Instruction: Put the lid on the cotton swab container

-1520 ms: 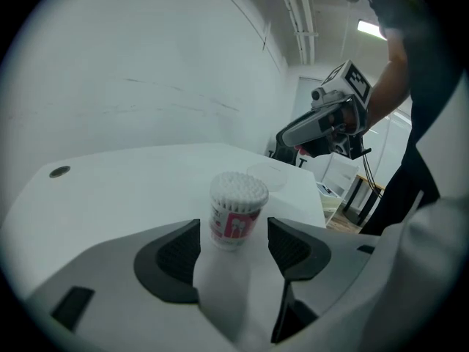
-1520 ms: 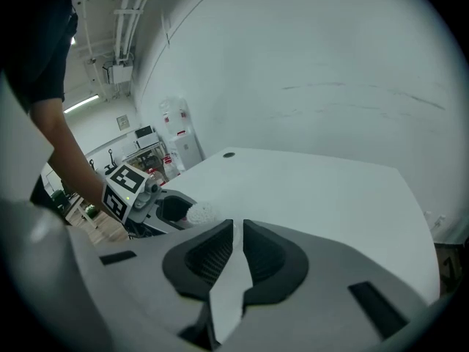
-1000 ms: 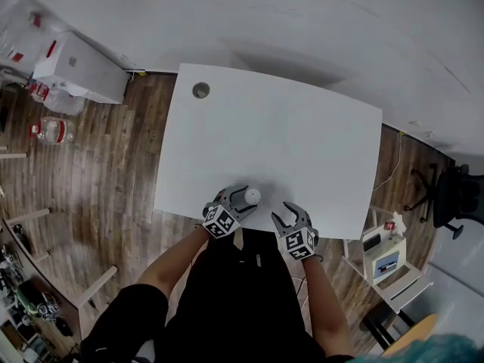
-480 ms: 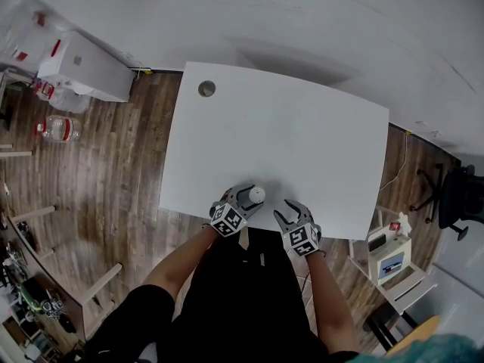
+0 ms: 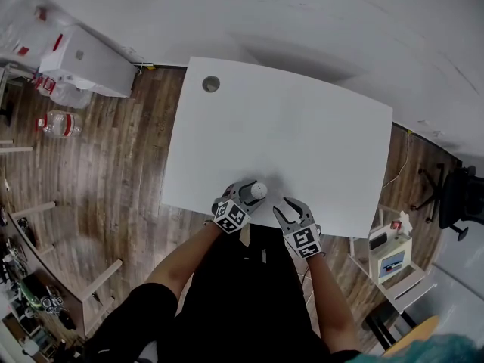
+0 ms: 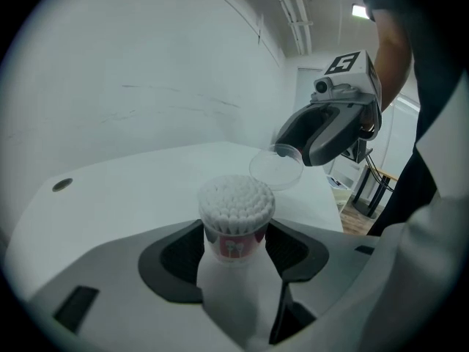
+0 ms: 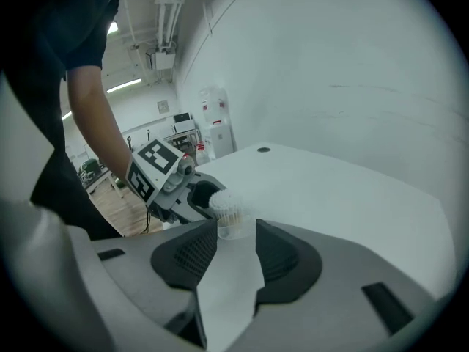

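Cotton swab container (image 6: 234,222) clamped between closing jaws of left gripper (image 5: 250,193), lid (image 6: 276,169) held in closing right gripper (image 5: 281,207), just beside

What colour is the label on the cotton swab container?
The label is red; left gripper view.

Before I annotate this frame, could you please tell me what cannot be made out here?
Cotton swab container label print: left gripper view, too small and blurred.
Lid: head view, too small to spot.
Office chair: head view, cut off by the right edge.
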Demonstrator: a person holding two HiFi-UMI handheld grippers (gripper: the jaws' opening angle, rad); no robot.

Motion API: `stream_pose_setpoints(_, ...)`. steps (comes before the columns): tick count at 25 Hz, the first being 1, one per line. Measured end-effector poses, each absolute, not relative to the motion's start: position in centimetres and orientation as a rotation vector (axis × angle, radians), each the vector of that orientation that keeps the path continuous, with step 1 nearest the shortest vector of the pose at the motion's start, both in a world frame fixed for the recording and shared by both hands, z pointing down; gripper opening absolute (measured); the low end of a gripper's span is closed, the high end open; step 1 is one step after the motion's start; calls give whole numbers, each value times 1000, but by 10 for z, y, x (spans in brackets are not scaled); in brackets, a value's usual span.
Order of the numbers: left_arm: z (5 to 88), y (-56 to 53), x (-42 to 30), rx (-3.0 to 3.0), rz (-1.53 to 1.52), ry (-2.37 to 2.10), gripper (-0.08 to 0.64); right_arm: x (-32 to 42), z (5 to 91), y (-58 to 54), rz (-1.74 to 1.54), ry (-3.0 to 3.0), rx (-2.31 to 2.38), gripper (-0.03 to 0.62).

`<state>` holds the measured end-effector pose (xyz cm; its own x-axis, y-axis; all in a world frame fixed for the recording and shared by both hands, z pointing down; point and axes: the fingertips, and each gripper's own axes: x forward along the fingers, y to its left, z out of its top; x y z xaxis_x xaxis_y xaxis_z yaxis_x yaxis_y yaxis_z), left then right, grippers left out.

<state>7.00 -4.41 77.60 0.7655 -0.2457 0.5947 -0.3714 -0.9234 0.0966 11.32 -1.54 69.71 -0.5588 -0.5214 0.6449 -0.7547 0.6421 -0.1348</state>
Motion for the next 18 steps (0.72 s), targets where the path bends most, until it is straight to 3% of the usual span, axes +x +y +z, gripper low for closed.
stream_pose_setpoints(7,777,-44,70,2750,896,-485,266,106,678,-25,671,-2393,1042,156)
stream_pose_setpoints(12,778,-41,72,2740,884,-476,267,100,671,-33,853,-2470,1071,107)
stream_pose_setpoints(18,779,-42,69,2731,902,-462,267,86,671,-46,918,-2514,1060,107)
